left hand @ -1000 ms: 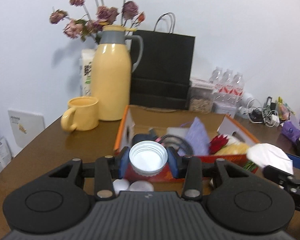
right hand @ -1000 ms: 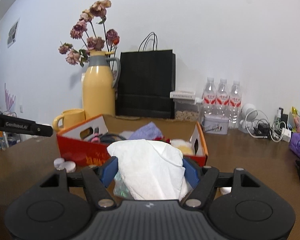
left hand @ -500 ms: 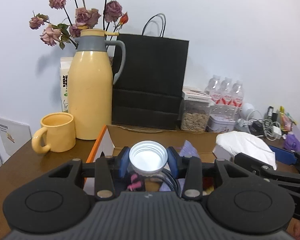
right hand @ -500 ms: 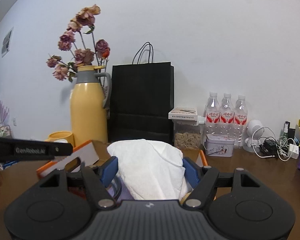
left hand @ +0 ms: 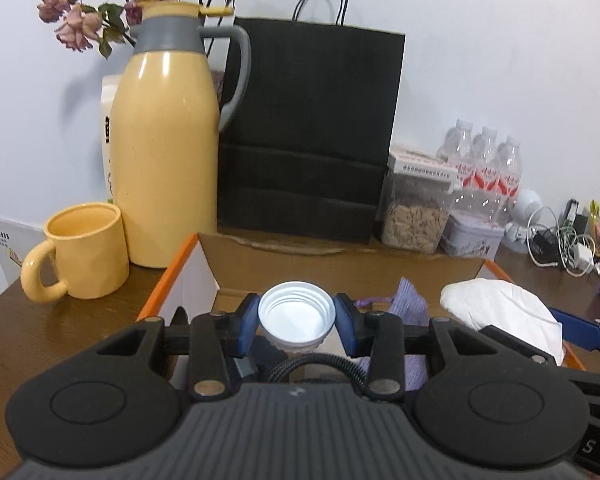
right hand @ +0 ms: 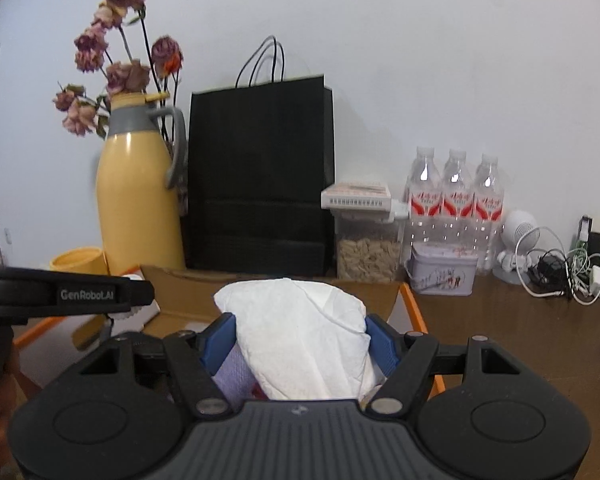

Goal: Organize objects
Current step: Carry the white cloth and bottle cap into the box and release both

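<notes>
My left gripper (left hand: 297, 322) is shut on a white screw cap (left hand: 296, 316), its open side facing the camera, held over the orange-edged cardboard box (left hand: 172, 276). My right gripper (right hand: 300, 340) is shut on a white tissue packet (right hand: 304, 336), also above the box (right hand: 414, 308). In the left wrist view the packet (left hand: 500, 312) and the right gripper's blue finger show at the right. A purple cloth (left hand: 410, 304) and a black cable (left hand: 312, 364) lie inside the box. The left gripper's arm (right hand: 64, 292) crosses the right wrist view at the left.
Behind the box stand a yellow jug (left hand: 164, 152) with dried roses, a yellow mug (left hand: 80, 252), a black paper bag (left hand: 312, 128), a seed jar (left hand: 416, 212), water bottles (left hand: 484, 168) and a tin (left hand: 472, 236). Chargers and cables (right hand: 560, 268) lie at the right on the brown table.
Both grippers have moved forward from in front of the box to above it, each keeping its load. The jug, bag and bottles now appear nearer and larger.
</notes>
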Action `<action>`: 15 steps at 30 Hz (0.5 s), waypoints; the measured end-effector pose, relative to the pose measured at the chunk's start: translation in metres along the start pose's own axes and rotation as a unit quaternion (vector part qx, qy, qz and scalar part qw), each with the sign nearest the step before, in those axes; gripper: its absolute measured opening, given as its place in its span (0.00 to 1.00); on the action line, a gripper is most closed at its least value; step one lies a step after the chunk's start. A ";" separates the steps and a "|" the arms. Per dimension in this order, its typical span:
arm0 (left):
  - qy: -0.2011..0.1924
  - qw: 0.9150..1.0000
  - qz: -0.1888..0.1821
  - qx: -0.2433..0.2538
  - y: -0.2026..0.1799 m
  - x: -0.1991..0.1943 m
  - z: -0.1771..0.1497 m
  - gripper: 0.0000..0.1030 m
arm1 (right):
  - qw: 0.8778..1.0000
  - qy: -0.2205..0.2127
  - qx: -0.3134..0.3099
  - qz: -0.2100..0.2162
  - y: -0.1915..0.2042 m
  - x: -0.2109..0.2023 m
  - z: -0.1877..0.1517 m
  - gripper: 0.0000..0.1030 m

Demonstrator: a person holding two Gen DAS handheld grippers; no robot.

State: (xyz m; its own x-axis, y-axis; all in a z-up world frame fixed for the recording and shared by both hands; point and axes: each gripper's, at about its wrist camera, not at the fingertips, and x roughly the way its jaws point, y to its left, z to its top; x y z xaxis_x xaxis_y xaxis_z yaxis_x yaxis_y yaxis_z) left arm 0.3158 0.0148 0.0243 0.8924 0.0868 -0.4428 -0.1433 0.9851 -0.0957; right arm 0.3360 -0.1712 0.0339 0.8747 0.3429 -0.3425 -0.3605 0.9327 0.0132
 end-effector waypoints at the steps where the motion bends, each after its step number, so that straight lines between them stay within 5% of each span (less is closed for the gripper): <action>1: 0.001 1.000 0.001 0.001 0.000 0.001 -0.001 0.40 | 1.000 0.003 -0.001 0.001 0.001 0.001 -0.001 0.67; 4: 0.004 1.000 0.001 0.004 0.001 0.001 -0.002 0.40 | 1.000 0.009 -0.007 -0.002 0.004 0.002 -0.004 0.70; 6: -0.003 1.000 0.000 0.007 0.000 -0.002 -0.003 0.53 | 1.000 0.009 -0.012 -0.007 0.005 0.001 -0.005 0.75; 8: -0.009 1.000 0.009 0.011 -0.001 -0.005 -0.002 0.96 | 1.000 0.011 -0.014 -0.011 0.005 0.000 -0.006 0.86; 10: -0.028 0.999 0.011 0.013 -0.003 -0.010 -0.002 1.00 | 1.000 0.006 -0.008 -0.014 0.004 -0.003 -0.007 1.00; 15: -0.025 0.999 0.012 0.016 -0.006 -0.011 0.000 1.00 | 1.000 0.009 0.001 -0.016 0.000 -0.005 -0.006 1.00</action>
State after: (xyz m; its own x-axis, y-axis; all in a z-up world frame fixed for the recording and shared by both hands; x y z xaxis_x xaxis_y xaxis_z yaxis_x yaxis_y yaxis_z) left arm 0.3065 0.0082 0.0297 0.9094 0.1165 -0.3992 -0.1515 0.9868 -0.0572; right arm 0.3299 -0.1731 0.0298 0.8803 0.3104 -0.3589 -0.3310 0.9436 0.0042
